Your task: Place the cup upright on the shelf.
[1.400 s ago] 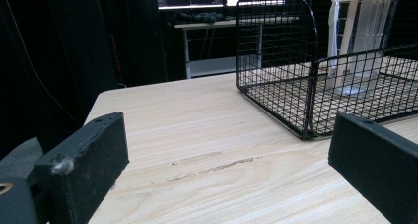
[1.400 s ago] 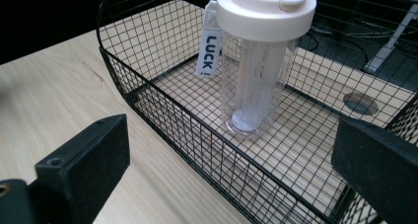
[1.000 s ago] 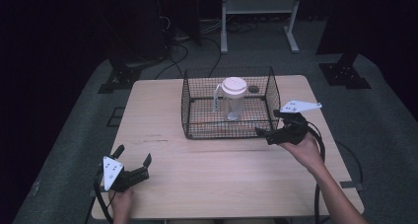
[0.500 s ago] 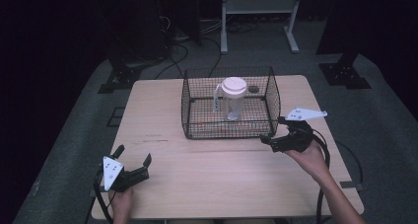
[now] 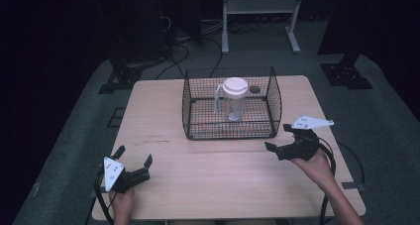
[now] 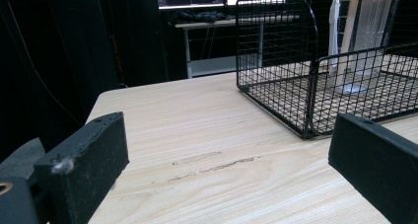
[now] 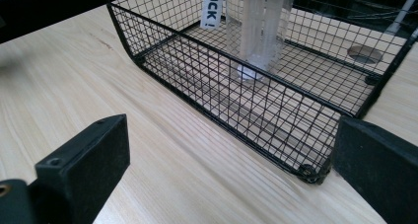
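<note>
A black wire basket (image 5: 198, 122) stands on the wooden table (image 5: 223, 175), toward the back. Inside it a clear bottle (image 5: 234, 100) with a white lid stands upright, a white tag hanging at its side. The same basket (image 6: 281, 56) and bottle (image 6: 365, 31) appear ahead of my left gripper (image 5: 133, 161), which rests open near the table's front left, well apart from the basket. My right gripper (image 5: 279, 137) hovers open just off the basket's front right corner (image 7: 315, 172), its jaws empty, the bottle (image 7: 259, 26) behind the mesh.
A small round dark disc (image 5: 254, 89) lies on the table behind the basket's back right. A white metal stand (image 5: 257, 7) and cables sit on the floor beyond the table. Bare wood stretches between the two grippers.
My right gripper has drawn back from the basket's right side toward the front edge and dropped lower. The left gripper, basket and bottle have stayed put.
</note>
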Available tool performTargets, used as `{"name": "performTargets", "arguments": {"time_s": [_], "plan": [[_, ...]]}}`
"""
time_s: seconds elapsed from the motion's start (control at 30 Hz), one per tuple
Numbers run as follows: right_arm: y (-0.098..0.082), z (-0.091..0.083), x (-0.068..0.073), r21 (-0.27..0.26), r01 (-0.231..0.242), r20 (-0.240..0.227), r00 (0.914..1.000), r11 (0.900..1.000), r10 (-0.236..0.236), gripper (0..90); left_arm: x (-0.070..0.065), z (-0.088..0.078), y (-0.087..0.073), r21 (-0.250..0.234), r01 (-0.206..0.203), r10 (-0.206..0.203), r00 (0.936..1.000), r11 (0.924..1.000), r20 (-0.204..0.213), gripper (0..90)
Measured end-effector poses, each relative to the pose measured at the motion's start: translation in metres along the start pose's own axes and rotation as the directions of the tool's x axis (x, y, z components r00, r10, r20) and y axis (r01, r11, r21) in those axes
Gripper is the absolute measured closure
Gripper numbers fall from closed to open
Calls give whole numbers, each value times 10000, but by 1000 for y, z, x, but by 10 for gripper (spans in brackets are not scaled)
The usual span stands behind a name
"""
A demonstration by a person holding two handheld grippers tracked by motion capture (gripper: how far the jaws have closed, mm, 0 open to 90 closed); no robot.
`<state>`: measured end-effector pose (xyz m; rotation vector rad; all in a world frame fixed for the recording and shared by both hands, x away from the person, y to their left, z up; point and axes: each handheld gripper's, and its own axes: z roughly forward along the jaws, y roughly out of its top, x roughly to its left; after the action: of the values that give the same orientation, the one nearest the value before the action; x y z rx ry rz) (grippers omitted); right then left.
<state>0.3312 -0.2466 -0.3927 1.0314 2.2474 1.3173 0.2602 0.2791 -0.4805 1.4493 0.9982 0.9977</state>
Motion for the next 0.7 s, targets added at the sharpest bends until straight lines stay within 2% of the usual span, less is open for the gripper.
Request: {"name": "performTargets", "arguments": {"time_s": [0.7], "plan": [[-32, -12, -4, -89, -484, 153, 9987, 9988, 486, 7, 0, 0, 0, -13, -19, 19, 10000, 10000, -8, 9]]}}
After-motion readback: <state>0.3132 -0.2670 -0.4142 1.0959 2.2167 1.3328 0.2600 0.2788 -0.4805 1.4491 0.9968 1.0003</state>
